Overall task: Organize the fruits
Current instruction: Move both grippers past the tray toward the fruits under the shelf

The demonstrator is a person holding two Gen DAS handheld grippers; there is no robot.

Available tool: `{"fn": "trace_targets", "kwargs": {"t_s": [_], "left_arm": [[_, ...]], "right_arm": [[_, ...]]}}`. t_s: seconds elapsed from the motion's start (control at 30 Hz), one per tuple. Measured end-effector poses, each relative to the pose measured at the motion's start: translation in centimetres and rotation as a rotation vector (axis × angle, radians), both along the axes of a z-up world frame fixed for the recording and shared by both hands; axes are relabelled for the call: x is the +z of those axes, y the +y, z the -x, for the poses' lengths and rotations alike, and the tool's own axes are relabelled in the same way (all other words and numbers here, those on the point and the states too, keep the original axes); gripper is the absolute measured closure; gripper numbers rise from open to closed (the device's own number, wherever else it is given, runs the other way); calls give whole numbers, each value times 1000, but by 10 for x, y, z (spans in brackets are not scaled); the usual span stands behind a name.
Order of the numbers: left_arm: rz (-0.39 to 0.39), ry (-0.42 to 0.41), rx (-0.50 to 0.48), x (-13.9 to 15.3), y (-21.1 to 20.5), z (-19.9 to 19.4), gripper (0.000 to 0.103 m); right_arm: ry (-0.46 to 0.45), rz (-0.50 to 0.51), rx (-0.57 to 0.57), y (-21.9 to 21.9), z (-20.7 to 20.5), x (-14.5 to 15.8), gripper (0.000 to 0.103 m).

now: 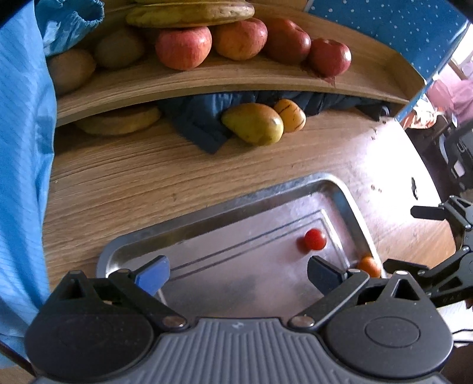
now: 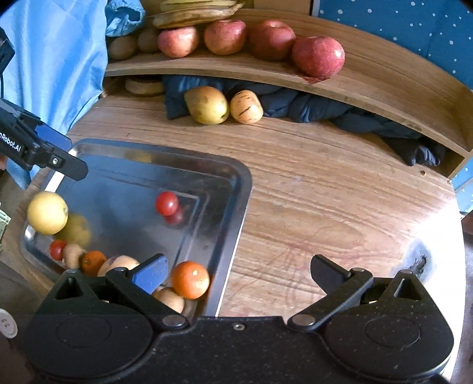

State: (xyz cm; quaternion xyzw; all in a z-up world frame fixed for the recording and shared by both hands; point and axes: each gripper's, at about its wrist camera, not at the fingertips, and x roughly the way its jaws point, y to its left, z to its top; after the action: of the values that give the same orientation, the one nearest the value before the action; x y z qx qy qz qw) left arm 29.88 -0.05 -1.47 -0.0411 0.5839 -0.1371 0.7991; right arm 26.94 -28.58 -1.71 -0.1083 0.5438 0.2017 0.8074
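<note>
In the left wrist view my left gripper (image 1: 238, 273) hangs open over a metal tray (image 1: 207, 215), nothing between its fingers. A cherry tomato (image 1: 315, 239) and an orange fruit (image 1: 369, 264) lie near the tray's right end. In the right wrist view my right gripper (image 2: 239, 271) is open and empty above the tray's right rim (image 2: 236, 183). The tray holds a yellow round fruit (image 2: 47, 212), a cherry tomato (image 2: 167, 203), an orange (image 2: 190, 279) and several small fruits at the near edge. Red apples (image 2: 319, 56) stand in a row on a wooden shelf (image 2: 384, 88).
A pear (image 2: 207, 105) and a striped yellow fruit (image 2: 246, 106) lie on the wooden table (image 2: 325, 192) under the shelf, against a dark blue cloth (image 2: 310, 106). Kiwis (image 1: 118, 48) and bananas (image 1: 189, 13) are on the shelf's left. A person's blue sleeve (image 1: 23, 147) fills the left side.
</note>
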Motion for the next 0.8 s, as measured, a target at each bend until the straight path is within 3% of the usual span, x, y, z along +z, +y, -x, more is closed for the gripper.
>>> {"fn": "trace_targets", "kwargs": {"t_s": [0.8], "left_arm": [[-49,6,-22,-8,-19,-48,1]], "right_arm": [[-27,-47,-23,3,-47,-10,1]]}}
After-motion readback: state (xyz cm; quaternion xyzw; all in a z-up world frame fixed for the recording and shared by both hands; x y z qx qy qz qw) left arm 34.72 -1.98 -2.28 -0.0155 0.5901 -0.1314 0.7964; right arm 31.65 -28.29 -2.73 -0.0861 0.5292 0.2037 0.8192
